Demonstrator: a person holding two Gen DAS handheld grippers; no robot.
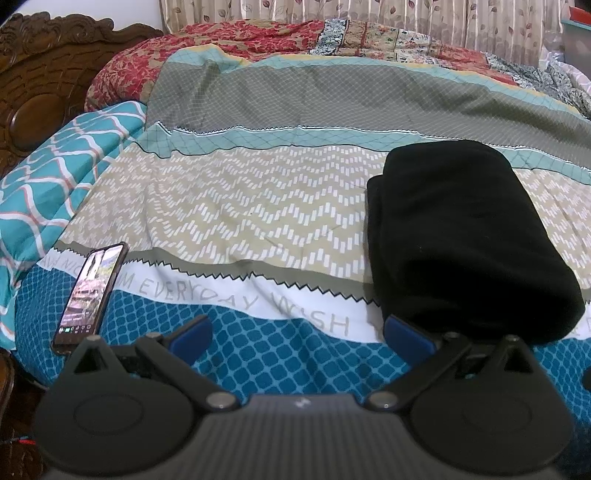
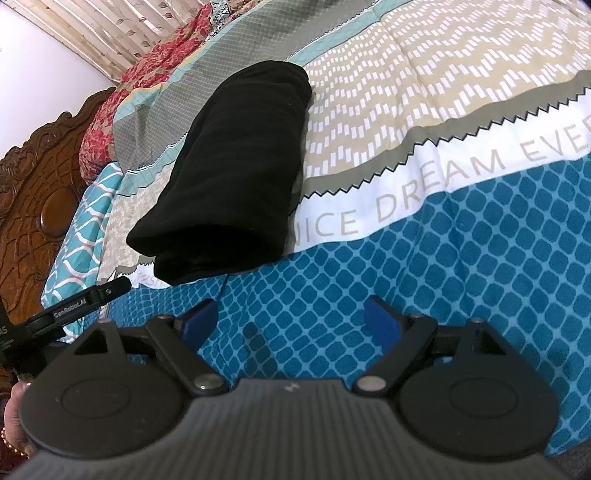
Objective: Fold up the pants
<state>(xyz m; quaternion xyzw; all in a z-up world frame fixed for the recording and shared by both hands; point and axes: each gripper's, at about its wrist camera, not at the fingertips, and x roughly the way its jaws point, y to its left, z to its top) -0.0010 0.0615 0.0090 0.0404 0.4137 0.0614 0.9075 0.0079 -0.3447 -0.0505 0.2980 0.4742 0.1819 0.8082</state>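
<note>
a carved dark wooden headboard point(image 1: 40, 85) stands beside a white wall point(image 2: 33, 62); beige leaf-patterned curtains point(image 1: 369, 16) hang behind the bed.

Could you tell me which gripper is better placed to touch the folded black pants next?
Left gripper, probably: its open jaws sit right at the pants, one pad at their near edge. The right gripper is open too, but farther back.

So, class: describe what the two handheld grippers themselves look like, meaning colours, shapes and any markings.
Both the left gripper and the right gripper share one design: a ribbed dark grey body, two round black discs, black linkage arms with silver pivot pins, and blue finger pads. In the right wrist view, the left gripper's black arm reads "GenRobot.AI" in white.
</note>
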